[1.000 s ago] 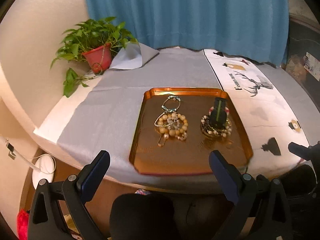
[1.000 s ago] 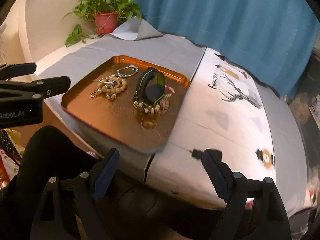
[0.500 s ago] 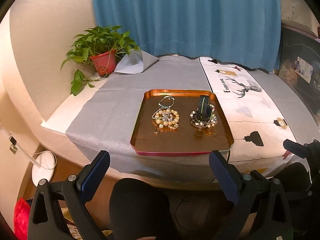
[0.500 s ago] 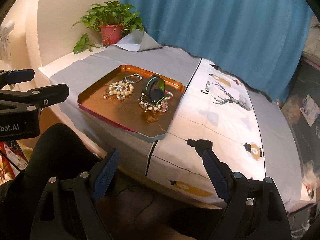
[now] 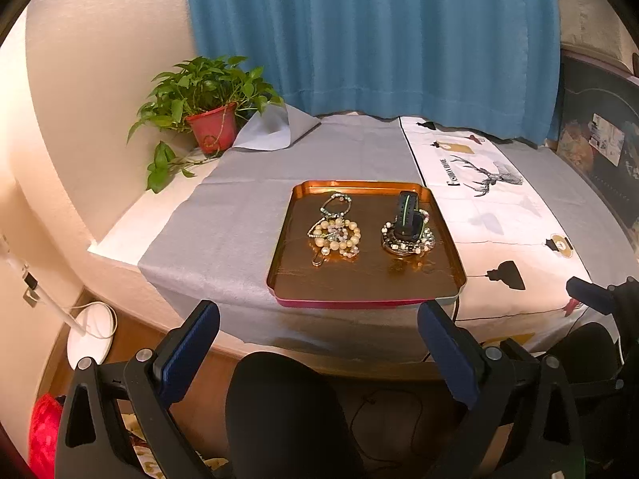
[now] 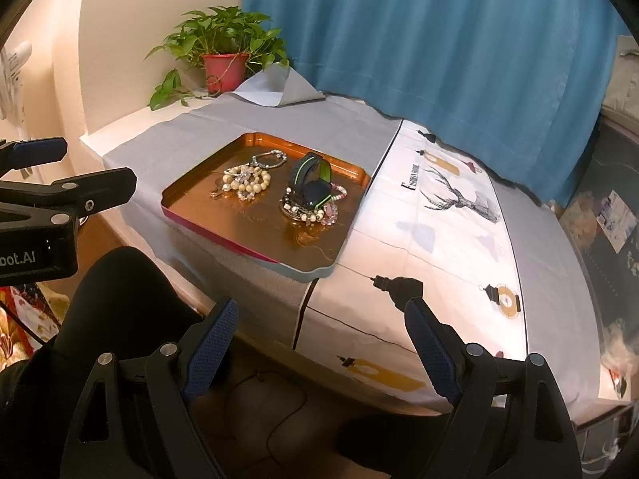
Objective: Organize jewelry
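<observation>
Jewelry [image 5: 369, 227] on tray [image 5: 359, 283]

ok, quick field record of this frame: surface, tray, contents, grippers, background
surface: table under grey cloth, white deer-print cloth to the right
tray: copper tray near front edge
contents: beaded bracelets on left; black-green watch upright on a bracelet pile on right
left gripper: open, empty, short of the table
right gripper: open, empty, short of the table
background: potted plant, blue curtain
</observation>
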`<action>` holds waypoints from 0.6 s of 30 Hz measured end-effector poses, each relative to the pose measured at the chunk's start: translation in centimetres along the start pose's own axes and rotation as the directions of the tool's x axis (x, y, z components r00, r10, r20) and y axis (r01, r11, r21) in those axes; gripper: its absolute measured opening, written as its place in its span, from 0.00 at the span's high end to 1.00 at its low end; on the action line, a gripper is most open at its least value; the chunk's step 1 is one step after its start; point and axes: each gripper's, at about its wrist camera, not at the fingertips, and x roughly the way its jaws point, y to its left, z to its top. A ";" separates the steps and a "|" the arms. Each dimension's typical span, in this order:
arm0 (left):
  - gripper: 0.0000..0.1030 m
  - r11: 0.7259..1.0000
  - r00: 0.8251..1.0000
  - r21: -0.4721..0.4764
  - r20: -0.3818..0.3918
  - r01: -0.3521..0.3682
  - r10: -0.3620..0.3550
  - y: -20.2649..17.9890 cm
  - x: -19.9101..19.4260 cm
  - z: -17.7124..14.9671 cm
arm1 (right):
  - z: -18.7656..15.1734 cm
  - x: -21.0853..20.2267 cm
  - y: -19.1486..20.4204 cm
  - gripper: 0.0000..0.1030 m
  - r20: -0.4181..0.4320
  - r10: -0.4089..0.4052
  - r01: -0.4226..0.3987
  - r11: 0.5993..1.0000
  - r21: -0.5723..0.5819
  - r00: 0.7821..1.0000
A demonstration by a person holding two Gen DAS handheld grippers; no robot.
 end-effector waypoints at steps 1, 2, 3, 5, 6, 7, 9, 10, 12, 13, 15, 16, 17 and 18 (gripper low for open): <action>0.04 1.000 1.000 0.000 -0.001 0.000 0.000 0.1 0.0 0.0 | 0.0 0.0 0.0 0.17 -0.001 -0.001 0.001 1.000 0.000 1.000; 0.04 1.000 1.000 -0.001 -0.001 -0.001 0.001 0.3 0.0 0.0 | 0.0 0.0 0.0 0.17 0.000 0.000 0.000 1.000 0.000 1.000; 0.04 1.000 1.000 0.000 0.000 -0.001 0.001 0.3 0.0 0.0 | 0.0 0.0 0.0 0.17 0.000 0.000 0.000 1.000 0.000 1.000; 0.04 1.000 1.000 0.001 0.000 -0.003 0.003 0.3 0.0 0.0 | 0.0 0.0 0.0 0.17 0.000 0.000 0.000 1.000 0.000 1.000; 0.04 1.000 1.000 0.002 -0.001 -0.003 0.003 0.4 0.1 0.0 | 0.0 0.0 0.0 0.17 0.001 0.000 0.000 1.000 0.000 1.000; 0.04 1.000 1.000 0.001 -0.002 -0.002 0.002 0.4 0.1 0.0 | 0.0 0.0 0.0 0.17 0.001 0.000 0.000 1.000 0.000 1.000; 0.04 1.000 1.000 0.001 0.000 -0.001 0.001 0.4 0.1 0.0 | 0.0 0.0 0.0 0.17 0.000 0.000 0.000 1.000 0.000 1.000; 0.03 1.000 1.000 0.002 -0.002 -0.003 0.003 0.3 0.1 0.0 | 0.0 0.0 0.0 0.17 0.000 0.000 0.000 1.000 0.001 1.000; 0.02 1.000 1.000 0.001 -0.003 -0.003 0.003 0.4 0.1 -0.1 | 0.0 0.0 0.0 0.17 0.000 -0.001 0.001 1.000 0.000 1.000; 0.01 1.000 1.000 0.002 -0.003 -0.004 0.004 0.5 0.0 -0.1 | 0.0 0.0 0.0 0.17 0.000 0.000 0.000 1.000 0.001 1.000; 0.01 1.000 1.000 0.003 -0.003 -0.005 0.005 0.4 0.1 -0.1 | 0.0 0.0 0.0 0.17 -0.001 0.000 0.000 1.000 0.000 1.000; 0.01 1.000 1.000 0.001 -0.002 -0.002 0.002 0.4 0.1 -0.1 | 0.0 0.0 0.0 0.17 -0.001 0.000 0.000 1.000 0.000 1.000; 0.01 1.000 1.000 0.001 -0.002 -0.002 0.002 0.4 0.1 -0.1 | 0.0 0.1 0.0 0.17 -0.001 0.000 0.000 1.000 0.000 1.000; 0.01 1.000 1.000 0.001 -0.001 -0.003 0.003 0.3 0.1 -0.1 | 0.0 0.0 0.0 0.17 -0.001 0.001 -0.001 1.000 -0.001 1.000</action>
